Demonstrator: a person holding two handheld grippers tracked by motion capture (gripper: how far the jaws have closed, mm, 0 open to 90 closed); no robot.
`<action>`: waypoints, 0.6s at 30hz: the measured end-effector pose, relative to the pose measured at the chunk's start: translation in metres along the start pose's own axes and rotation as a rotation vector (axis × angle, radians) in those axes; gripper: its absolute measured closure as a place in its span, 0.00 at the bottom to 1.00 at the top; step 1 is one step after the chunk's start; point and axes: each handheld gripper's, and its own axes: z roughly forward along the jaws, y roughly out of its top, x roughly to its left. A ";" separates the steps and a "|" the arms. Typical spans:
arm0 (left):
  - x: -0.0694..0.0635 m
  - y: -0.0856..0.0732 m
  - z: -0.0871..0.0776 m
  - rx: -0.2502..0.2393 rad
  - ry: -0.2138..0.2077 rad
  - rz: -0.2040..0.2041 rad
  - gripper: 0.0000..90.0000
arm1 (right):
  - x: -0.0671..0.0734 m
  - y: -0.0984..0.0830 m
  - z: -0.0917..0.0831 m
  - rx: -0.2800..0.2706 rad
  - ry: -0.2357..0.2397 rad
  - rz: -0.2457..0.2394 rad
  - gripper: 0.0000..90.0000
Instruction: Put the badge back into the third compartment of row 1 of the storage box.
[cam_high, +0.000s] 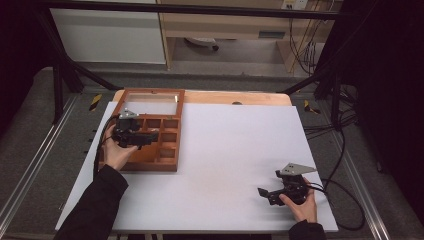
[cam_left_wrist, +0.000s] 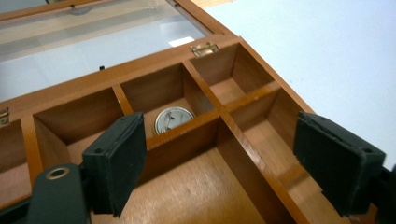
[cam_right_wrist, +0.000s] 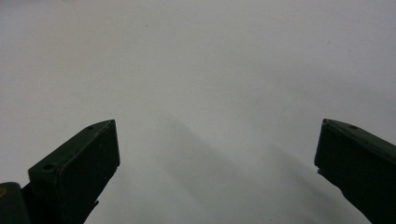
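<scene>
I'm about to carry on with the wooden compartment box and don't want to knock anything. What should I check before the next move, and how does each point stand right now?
1. Left gripper empty: ok, jaws wide apart with nothing between them.
2. Round silver item settled in its compartment: ok, it lies inside a back-row cell of the wooden box, leaning on the divider.
3. Left gripper free of the dividers: cannot tell, it hangs close over the box.
4. Glass lid fully open: ok, folded back behind the hinge.
5. Right gripper out of the way: ok, open over the white table sheet, far from the box.
</scene>
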 end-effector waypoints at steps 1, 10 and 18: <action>-0.001 -0.002 -0.002 -0.001 0.002 0.003 0.15 | 0.000 0.000 0.000 0.001 0.001 0.007 0.01; -0.013 -0.015 -0.019 -0.025 -0.032 0.023 0.07 | 0.000 0.000 0.000 0.003 -0.002 0.003 0.01; -0.024 -0.032 -0.034 -0.037 -0.051 0.058 0.07 | 0.000 0.000 0.000 0.003 -0.004 0.001 0.01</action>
